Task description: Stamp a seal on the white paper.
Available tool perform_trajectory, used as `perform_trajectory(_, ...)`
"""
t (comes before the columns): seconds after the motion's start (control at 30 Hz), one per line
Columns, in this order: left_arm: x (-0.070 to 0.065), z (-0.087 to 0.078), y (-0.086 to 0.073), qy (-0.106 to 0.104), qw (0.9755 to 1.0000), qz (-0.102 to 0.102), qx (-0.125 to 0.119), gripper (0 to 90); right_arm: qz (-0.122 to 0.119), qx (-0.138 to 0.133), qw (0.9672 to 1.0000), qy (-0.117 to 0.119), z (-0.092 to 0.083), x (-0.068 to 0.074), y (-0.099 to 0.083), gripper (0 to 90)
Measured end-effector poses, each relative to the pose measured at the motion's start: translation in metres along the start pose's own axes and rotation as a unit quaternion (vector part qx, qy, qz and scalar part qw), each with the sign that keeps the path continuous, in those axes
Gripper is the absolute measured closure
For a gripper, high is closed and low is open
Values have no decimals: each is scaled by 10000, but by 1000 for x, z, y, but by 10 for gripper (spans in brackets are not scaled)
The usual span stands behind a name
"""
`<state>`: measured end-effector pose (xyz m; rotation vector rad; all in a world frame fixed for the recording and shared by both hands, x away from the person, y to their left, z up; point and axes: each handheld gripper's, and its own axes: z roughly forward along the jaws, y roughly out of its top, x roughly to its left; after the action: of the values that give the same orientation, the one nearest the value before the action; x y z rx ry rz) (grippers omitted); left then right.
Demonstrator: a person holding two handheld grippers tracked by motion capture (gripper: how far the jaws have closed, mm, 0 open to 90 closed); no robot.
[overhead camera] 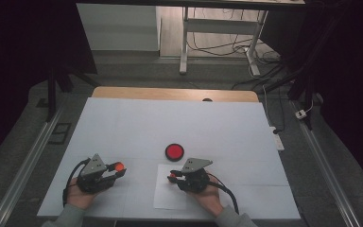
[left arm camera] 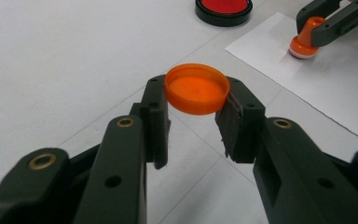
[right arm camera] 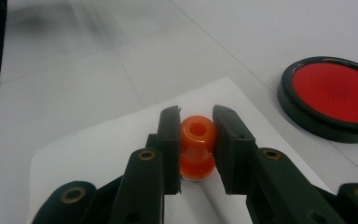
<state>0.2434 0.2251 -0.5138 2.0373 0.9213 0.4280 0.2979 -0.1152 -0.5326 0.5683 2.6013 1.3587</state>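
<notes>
My left gripper (left arm camera: 196, 108) is shut on an orange round cap (left arm camera: 196, 88), held by its rim just above the white table; the same cap (overhead camera: 119, 166) glows orange at that gripper's (overhead camera: 118, 169) tip in the high view. My right gripper (right arm camera: 196, 135) is shut on an orange stamp (right arm camera: 196, 147) with a waisted handle, standing upright with its base on a white sheet of paper (right arm camera: 98, 154). In the high view the right gripper (overhead camera: 173, 177) rests on that paper (overhead camera: 168, 196). From the left gripper view the stamp (left arm camera: 304, 42) shows at the upper right.
A red ink pad in a black round case (overhead camera: 174, 151) lies open just beyond the paper, close to the right gripper. The white table cover (overhead camera: 170, 123) stretches far ahead. A wooden table edge (overhead camera: 170, 93) runs along the back, with desk legs and cables beyond.
</notes>
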Motion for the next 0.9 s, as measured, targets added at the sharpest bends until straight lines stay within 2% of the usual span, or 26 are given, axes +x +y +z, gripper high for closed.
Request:
perform_trajectory(0.17, 0, 0, 0, 0, 10000, -2, 1, 644, -9, -2, 10000, 0, 0, 0, -1, 721)
perform_trajectory(0.5, 0, 1, 0, -5, 10000, -6, 14, 643, -193, 54, 9998, -18, 1, 1, -2, 724)
perform_trajectory(0.77, 0, 1, 0, -6, 10000, -10, 12, 643, -453, 60, 9988, -193, 1, 7, -4, 727)
perform_trajectory(0.9, 0, 1, 0, -3, 10000, -8, 19, 644, -477, 42, 9987, -193, 2, 7, -4, 727)
